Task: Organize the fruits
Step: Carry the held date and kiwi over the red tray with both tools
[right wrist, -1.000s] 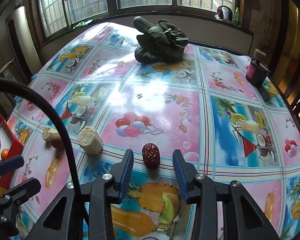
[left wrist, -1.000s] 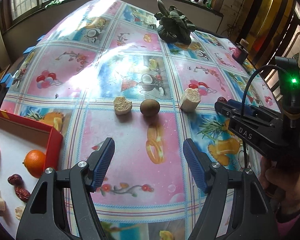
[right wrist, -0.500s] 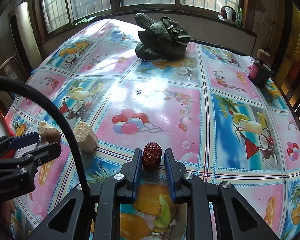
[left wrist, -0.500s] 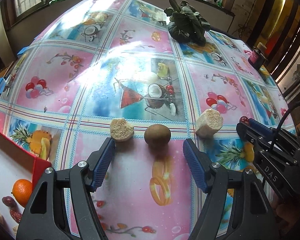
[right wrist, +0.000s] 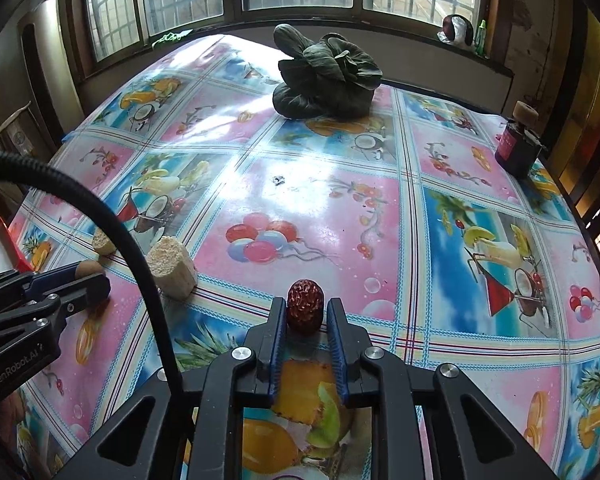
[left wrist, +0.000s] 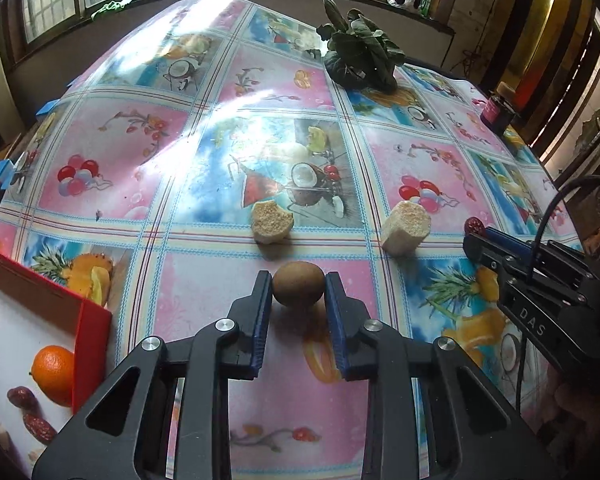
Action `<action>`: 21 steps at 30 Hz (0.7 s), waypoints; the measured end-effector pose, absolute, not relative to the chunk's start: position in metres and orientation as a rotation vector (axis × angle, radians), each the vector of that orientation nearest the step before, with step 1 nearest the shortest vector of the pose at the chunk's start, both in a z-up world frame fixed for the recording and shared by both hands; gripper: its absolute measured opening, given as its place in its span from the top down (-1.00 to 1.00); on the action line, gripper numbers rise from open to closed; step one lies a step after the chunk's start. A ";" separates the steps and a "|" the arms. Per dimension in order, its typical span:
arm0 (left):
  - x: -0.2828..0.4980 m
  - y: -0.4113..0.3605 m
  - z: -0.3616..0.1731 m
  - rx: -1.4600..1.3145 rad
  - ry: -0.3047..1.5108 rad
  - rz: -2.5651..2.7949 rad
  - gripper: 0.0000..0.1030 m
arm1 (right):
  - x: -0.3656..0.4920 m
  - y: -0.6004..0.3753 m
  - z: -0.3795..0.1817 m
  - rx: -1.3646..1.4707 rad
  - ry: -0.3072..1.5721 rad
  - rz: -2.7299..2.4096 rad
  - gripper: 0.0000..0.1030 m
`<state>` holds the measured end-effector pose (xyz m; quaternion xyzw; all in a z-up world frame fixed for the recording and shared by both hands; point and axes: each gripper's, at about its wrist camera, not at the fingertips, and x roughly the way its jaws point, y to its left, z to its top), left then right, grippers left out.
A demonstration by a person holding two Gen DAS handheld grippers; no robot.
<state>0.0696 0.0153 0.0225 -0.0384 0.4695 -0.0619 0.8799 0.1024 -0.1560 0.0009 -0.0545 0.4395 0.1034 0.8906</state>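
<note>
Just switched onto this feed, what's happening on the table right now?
A person is sorting fruit with two handheld grippers. The left gripper is closing its jaws around a brown kiwi on the tablecloth. The right gripper is shut on a red date. Two pale cut chunks lie beyond the kiwi. The red-rimmed tray at left already holds oranges and dates.

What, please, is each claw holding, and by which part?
Left claw, closing, has the kiwi by its sides; right claw grips the date by its sides.
</note>
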 end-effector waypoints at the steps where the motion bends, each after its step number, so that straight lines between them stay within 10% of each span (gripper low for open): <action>1: 0.064 0.016 0.025 -0.079 0.976 -0.134 0.50 | 0.101 -0.156 0.001 -0.116 0.916 0.213 0.63; 21: -0.034 0.064 0.051 -0.039 0.925 -0.025 0.50 | 0.003 -0.129 0.034 0.040 0.839 0.427 0.65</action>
